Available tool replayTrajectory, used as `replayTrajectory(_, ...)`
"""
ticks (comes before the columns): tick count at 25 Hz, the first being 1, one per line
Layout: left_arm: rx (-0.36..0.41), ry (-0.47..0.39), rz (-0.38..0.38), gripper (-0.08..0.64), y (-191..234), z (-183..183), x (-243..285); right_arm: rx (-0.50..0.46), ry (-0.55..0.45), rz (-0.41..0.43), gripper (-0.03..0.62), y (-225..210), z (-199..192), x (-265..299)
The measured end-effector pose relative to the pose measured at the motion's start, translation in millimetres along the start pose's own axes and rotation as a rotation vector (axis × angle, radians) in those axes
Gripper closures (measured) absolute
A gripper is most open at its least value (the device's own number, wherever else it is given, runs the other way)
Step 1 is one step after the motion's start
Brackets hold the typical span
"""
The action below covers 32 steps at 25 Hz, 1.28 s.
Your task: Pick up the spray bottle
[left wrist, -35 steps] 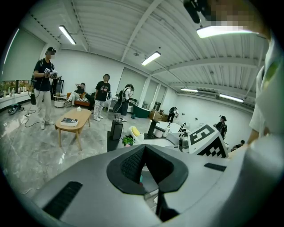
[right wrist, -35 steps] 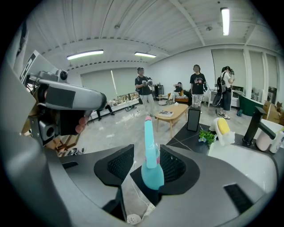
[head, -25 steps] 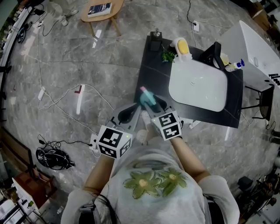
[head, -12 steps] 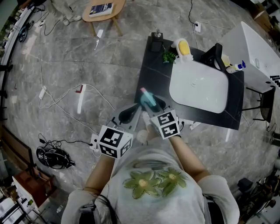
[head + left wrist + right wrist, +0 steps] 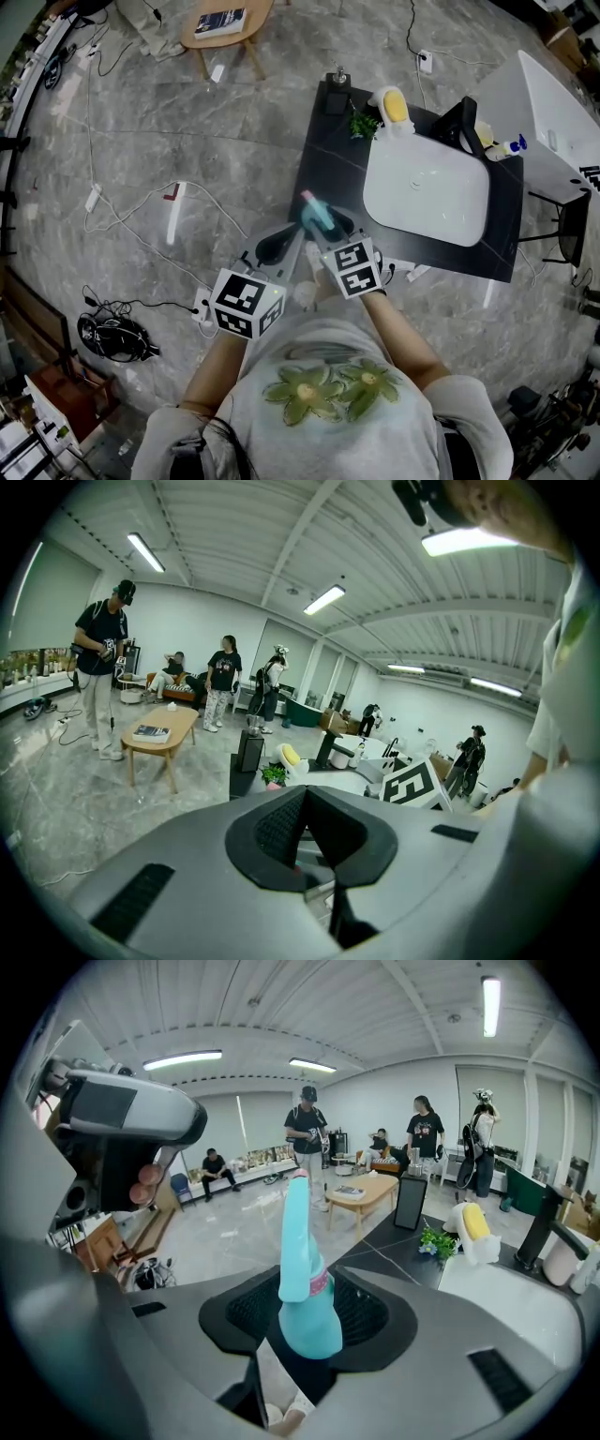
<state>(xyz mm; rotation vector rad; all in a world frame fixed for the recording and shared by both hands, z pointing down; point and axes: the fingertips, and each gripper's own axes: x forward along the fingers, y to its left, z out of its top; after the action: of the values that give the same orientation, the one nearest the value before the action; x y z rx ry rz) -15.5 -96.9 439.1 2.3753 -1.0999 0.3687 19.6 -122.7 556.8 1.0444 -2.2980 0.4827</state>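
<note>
Two-handed over corner of black desk [image 5: 323,159]: clamps teal spray bottle [image 5: 305,1297] in right gripper [image 5: 305,1324], holds left gripper [image 5: 305,834] empty, jaws together.

smooth teal plastic spray bottle [image 5: 302,1302], matt black ribbed fingers [image 5: 249,1313], polished stone floor [image 5: 141,122].

Grey marble floor [image 5: 131,131], low wooden table [image 5: 217,40] with a book [image 5: 221,19], black bench [image 5: 328,159] with white sink [image 5: 427,192], white walls [image 5: 178,621], ribbed ceiling [image 5: 234,536], strip lights [image 5: 322,601].

Open lab hall: strip lights [image 5: 489,1005], sink mock-up [image 5: 427,192].
</note>
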Motion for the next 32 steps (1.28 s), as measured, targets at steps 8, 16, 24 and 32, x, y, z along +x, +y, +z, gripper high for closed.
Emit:
replayTrajectory(8, -0.002, 0.001, 0.002, 0.551, -2, 0, -1, -0.034, -0.013, -0.001, 0.435, 0, 1, -1)
replayTrajectory(16, 0.001, 0.000, 0.006, 0.551, -1, -1, -4, -0.040, -0.026, -0.006, 0.438, 0, 2, -2)
replayTrajectory(24, 0.005, -0.007, 0.005, 0.551, -3, -1, -8, -0.032, -0.032, -0.003, 0.454, 0, 3, -6)
replayTrajectory(32, 0.011, -0.012, 0.005, 0.551, -2, 0, -10, -0.031, -0.039, 0.000, 0.456, 1, 6, -9)
